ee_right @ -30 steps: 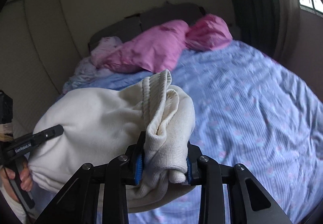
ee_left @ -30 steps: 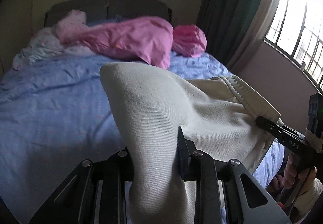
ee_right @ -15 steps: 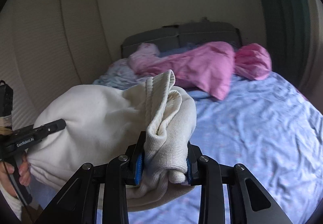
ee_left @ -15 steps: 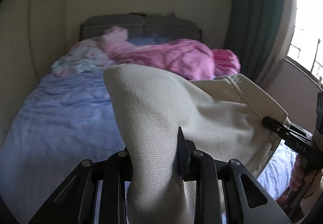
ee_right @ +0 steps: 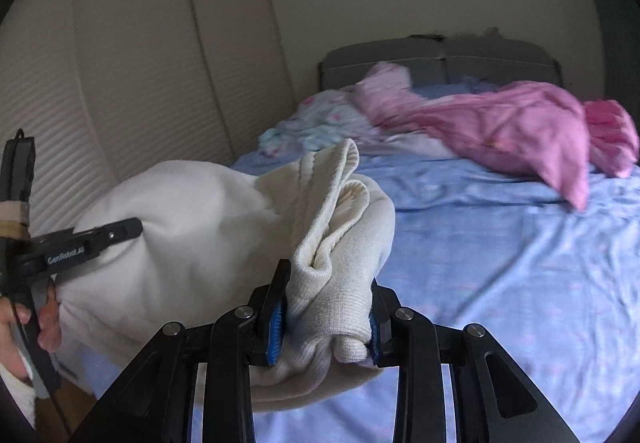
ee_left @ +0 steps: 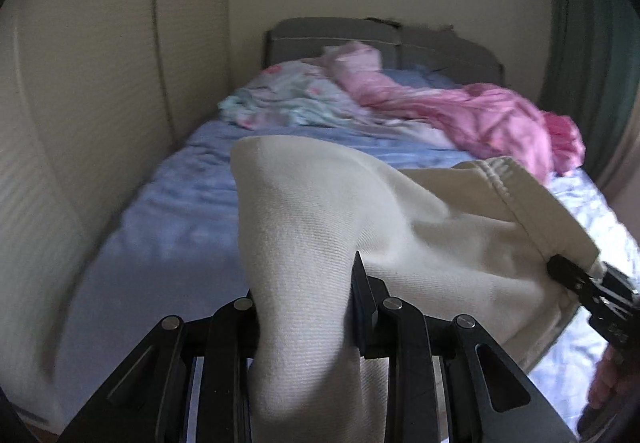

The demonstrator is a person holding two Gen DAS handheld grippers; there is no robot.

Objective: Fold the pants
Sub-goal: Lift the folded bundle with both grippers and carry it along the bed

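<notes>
The cream pants [ee_left: 420,239] hang bunched in the air between both grippers, above the near end of the bed. My left gripper [ee_left: 304,307] is shut on a thick fold of the pants. My right gripper [ee_right: 326,307] is shut on the ribbed waistband end of the pants [ee_right: 332,243]. The right gripper also shows at the right edge of the left wrist view [ee_left: 580,283], and the left gripper at the left of the right wrist view [ee_right: 92,239]. The lower part of the pants is hidden below the jaws.
A bed with a blue sheet [ee_right: 500,275] lies ahead. A pink blanket [ee_right: 520,123] and a pale floral cloth [ee_left: 280,103] lie near the grey headboard [ee_left: 360,39]. A ribbed cream wall [ee_right: 140,83] runs along the left. A green curtain [ee_left: 580,43] hangs at the right.
Both grippers have swung to the left with the pants still held. The window has left the view and the left wall now fills more of it.
</notes>
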